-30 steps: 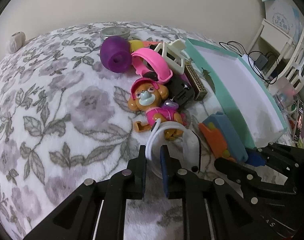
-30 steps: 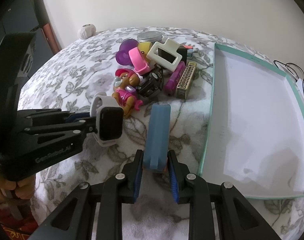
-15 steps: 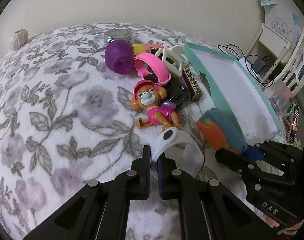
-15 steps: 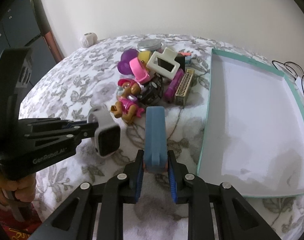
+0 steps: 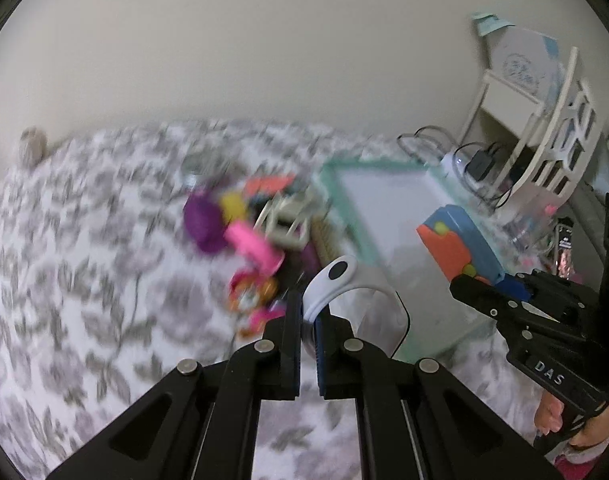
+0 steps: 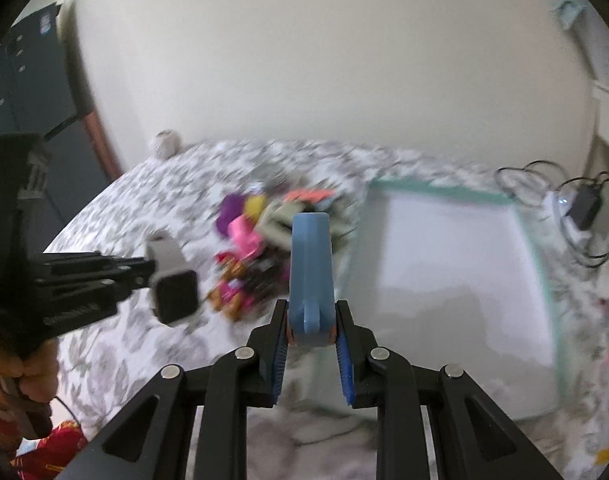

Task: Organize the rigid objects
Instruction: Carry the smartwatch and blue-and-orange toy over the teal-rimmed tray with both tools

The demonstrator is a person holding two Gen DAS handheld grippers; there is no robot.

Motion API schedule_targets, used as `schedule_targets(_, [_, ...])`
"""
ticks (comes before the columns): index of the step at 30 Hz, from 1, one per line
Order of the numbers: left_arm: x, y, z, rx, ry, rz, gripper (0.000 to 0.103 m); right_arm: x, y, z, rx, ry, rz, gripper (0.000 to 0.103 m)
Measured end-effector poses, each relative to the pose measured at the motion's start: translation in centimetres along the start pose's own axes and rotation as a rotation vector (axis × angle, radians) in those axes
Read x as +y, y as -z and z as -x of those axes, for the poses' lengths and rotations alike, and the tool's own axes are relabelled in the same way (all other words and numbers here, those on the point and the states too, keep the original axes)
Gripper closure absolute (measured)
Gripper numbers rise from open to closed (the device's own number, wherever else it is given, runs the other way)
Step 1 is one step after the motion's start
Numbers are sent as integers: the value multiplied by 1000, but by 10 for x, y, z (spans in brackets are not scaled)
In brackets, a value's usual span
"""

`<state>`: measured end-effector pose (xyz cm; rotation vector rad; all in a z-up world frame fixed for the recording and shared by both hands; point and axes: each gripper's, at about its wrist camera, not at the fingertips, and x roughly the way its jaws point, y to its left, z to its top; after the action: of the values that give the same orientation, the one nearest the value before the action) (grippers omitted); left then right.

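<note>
Bedspread [image 5: 84, 280], white plush with a grey floral print, lies below both grippers and carries all loose items. Shallow rectangular tray [image 6: 540, 264], white floor with teal rim, sits ahead and to the right of the right gripper [image 6: 310, 334] and appears empty. Blurred heap of bright plastic toys [image 5: 244, 232], purple, pink, yellow and cream, lies ahead of the left gripper [image 5: 309, 322] and just left of the tray.

Step in hand, as judged: both picked items are clear of the bedspread and in carriage towards the tray. The next move calls for bringing each over the tray floor, lowering it, then letting go without dropping either onto the rim.

Right gripper is clenched on a blue plastic toy block with an orange side panel [image 6: 309, 268], held at its near end and projecting forward. Left gripper is clamped on the white strap of a smartwatch with a dark square face [image 5: 350, 284]; the watch body hangs to the right of the jaws, strap looped upward. Both items appear intact.
</note>
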<state>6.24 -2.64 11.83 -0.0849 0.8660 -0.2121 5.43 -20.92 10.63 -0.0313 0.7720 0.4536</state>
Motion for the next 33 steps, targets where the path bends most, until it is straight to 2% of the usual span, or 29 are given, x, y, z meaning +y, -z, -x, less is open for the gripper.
schedule_targets(8, [-54,-59,-15,-47,19,-71,97,-61,-38,26,-56,144,-16,79])
schedule_targets(14, [-84,-81,-53,-12,-9,-81,97,-101,-57,20,-40,215,-40,79])
schedule_targets(20, [-96,-78,-109,72,-53,-67,97,-131,-50,-18,51,253,-47,79])
schedule_targets(25, [-96,-77,-142,101,-78,-35,97,-147,-41,-57,131,259,-63,79])
schedule_targets(33, [-91,-73,-184,162,-109,-8,97,-164,-43,-96,177,289,-99,79])
